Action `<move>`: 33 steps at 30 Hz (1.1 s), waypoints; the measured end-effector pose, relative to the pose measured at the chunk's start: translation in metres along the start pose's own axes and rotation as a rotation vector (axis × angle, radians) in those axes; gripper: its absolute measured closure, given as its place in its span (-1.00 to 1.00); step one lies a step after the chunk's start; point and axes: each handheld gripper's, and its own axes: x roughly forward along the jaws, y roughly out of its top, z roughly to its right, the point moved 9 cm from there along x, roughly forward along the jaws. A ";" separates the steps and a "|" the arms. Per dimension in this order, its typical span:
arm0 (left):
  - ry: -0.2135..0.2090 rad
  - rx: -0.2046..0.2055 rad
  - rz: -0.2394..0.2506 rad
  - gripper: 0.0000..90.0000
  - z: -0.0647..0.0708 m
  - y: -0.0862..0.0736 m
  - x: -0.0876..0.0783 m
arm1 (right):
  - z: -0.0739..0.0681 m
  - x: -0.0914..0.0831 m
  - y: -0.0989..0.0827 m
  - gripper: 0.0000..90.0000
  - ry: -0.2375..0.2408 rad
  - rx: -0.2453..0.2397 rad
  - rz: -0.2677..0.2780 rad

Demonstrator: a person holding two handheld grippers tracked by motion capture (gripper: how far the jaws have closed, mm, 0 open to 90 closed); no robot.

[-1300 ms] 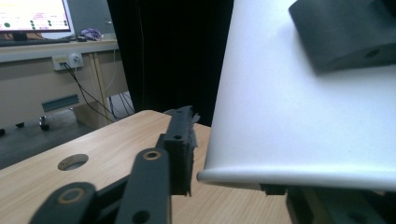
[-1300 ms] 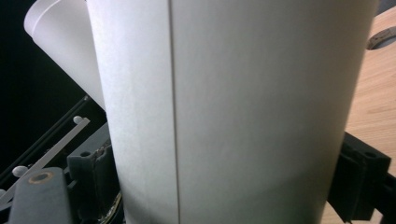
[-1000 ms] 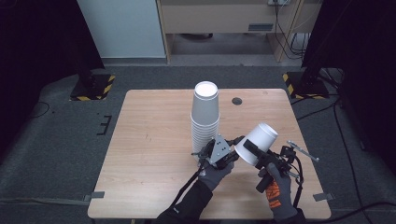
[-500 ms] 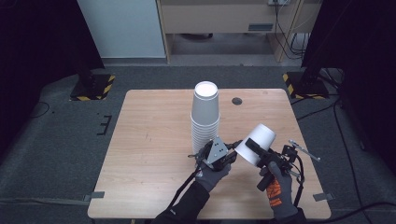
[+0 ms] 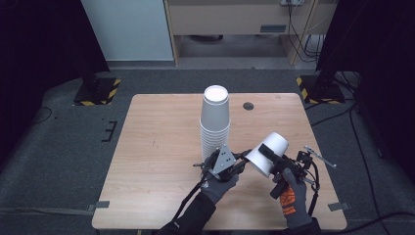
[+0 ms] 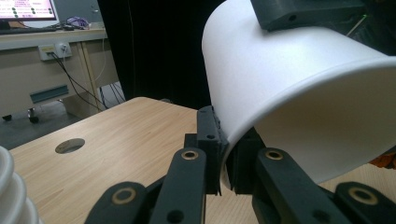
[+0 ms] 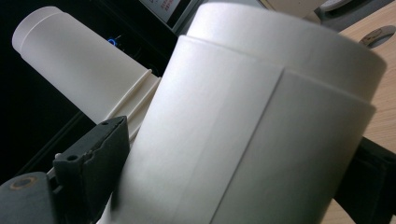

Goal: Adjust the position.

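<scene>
A tall stack of white paper cups [image 5: 215, 117] stands upside down at the table's middle and shows in the right gripper view [image 7: 79, 60]. A white cup [image 5: 276, 143] lies tilted in the air at the front right, with my right gripper [image 5: 263, 150] shut across its body [image 7: 261, 130]. A step near its base looks like a second cup nested inside. My left gripper [image 5: 243, 159] comes in from the left. Its jaws [image 6: 227, 172] are shut on the rim of this cup [image 6: 299, 93], one pad inside and one outside.
The wooden table [image 5: 156, 147] has a small round hole [image 5: 248, 105] at the back right, right of the stack. The stack's ribbed rims [image 6: 9, 191] sit close to the left gripper. Dark floor and stands surround the table.
Almost nothing: both hands and the held cup stay nearly in place, with the left gripper edging in at the cup's rim.
</scene>
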 end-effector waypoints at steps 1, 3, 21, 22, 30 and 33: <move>0.000 0.002 -0.001 0.88 0.000 0.000 0.000 | 0.001 0.000 0.000 -0.83 0.002 -0.003 0.003; -0.001 0.001 -0.003 0.89 0.000 0.000 -0.001 | 0.002 0.001 0.001 -0.84 -0.002 -0.003 0.004; -0.037 -0.004 -0.022 0.91 0.002 -0.002 -0.012 | 0.017 -0.004 0.012 -0.88 -0.062 -0.021 0.060; -0.037 -0.004 -0.022 0.91 0.002 -0.002 -0.012 | 0.020 -0.005 0.013 -0.87 -0.071 -0.024 0.064; -0.047 -0.004 -0.046 0.91 -0.002 0.001 -0.025 | 0.037 -0.010 0.022 -0.82 -0.147 -0.078 0.096; -0.045 -0.002 -0.050 0.91 -0.004 0.002 -0.030 | 0.042 -0.013 0.025 -0.81 -0.172 -0.095 0.109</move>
